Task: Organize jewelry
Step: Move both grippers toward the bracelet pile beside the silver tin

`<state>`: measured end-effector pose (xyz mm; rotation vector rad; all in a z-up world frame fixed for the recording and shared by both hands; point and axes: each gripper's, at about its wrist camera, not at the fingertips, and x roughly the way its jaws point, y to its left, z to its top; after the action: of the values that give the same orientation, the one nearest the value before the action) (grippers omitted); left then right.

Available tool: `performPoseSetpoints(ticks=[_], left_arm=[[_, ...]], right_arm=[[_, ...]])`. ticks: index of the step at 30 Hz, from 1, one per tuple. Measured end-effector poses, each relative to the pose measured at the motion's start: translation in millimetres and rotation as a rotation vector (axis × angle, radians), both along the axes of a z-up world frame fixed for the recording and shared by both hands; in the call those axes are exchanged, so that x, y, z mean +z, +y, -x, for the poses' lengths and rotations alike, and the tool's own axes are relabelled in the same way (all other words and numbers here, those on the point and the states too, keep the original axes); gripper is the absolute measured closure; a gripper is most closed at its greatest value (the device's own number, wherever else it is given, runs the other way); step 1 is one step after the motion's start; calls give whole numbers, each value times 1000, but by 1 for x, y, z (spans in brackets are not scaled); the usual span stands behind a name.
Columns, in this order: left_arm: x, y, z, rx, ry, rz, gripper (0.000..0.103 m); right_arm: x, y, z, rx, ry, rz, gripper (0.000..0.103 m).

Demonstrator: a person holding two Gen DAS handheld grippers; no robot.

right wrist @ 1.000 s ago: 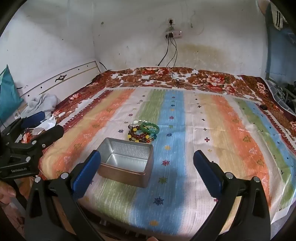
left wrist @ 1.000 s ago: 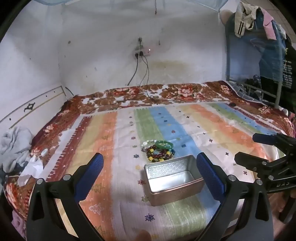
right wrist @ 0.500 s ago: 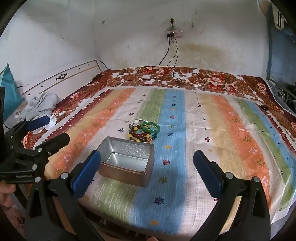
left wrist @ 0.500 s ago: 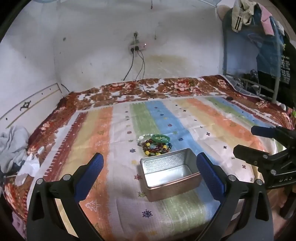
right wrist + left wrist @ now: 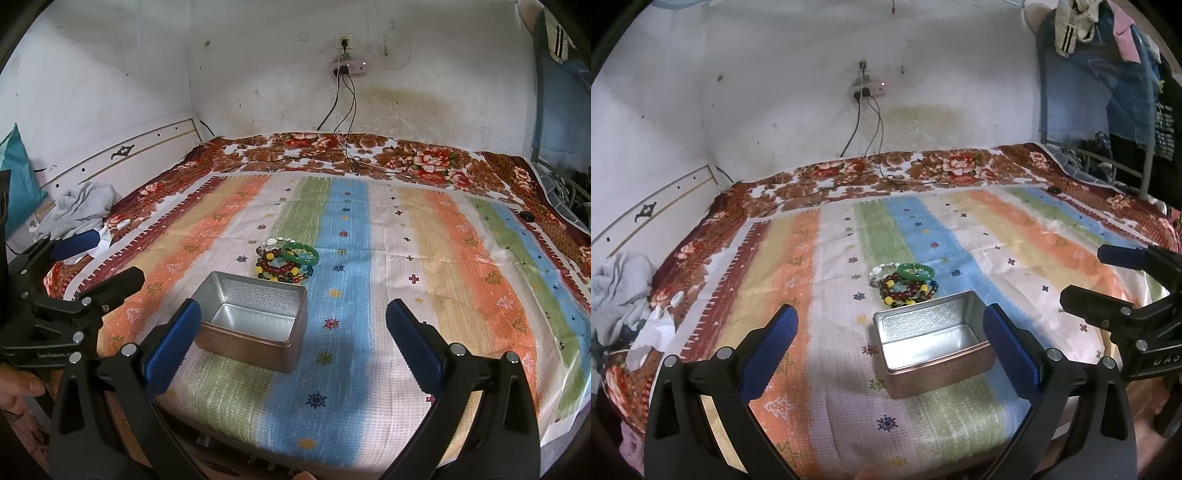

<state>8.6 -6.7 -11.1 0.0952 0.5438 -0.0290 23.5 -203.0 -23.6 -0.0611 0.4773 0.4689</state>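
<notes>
Left gripper (image 5: 886, 332) has edged nearer the tin (image 5: 932, 345); both grippers gape empty, right gripper (image 5: 293, 332) too; mid-frame bracelets (image 5: 905, 284) lie tangled, so one pinch may drag several.

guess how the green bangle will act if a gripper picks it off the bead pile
The green bangle looks like a rigid glossy ring, so probably stiff and slippery. It rests on the beaded bracelets, so it may slide off if nudged.

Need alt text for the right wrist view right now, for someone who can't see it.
An open, empty metal tin sits on a striped bedspread, with a pile of beaded bracelets and a green bangle just beyond it. The right gripper is open and empty in the foreground; the left gripper, also open, is at the left edge.
</notes>
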Motion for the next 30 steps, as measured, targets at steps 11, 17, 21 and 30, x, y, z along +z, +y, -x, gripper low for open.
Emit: performPoseSetpoints(ticks=[11, 17, 21, 30], left_arm=[[-1, -5, 4, -28, -16, -2, 5], [-2, -4, 3, -15, -4, 1, 5], [-4, 2, -1, -14, 15, 26, 5], [-8, 9, -5, 26, 25, 40, 6]], right_arm=[[-1, 0, 0, 1, -1, 1, 5], [-1, 0, 0, 1, 0, 4, 5], [-1, 0, -1, 0, 0, 4, 5], [-1, 1, -1, 1, 1, 7, 5]])
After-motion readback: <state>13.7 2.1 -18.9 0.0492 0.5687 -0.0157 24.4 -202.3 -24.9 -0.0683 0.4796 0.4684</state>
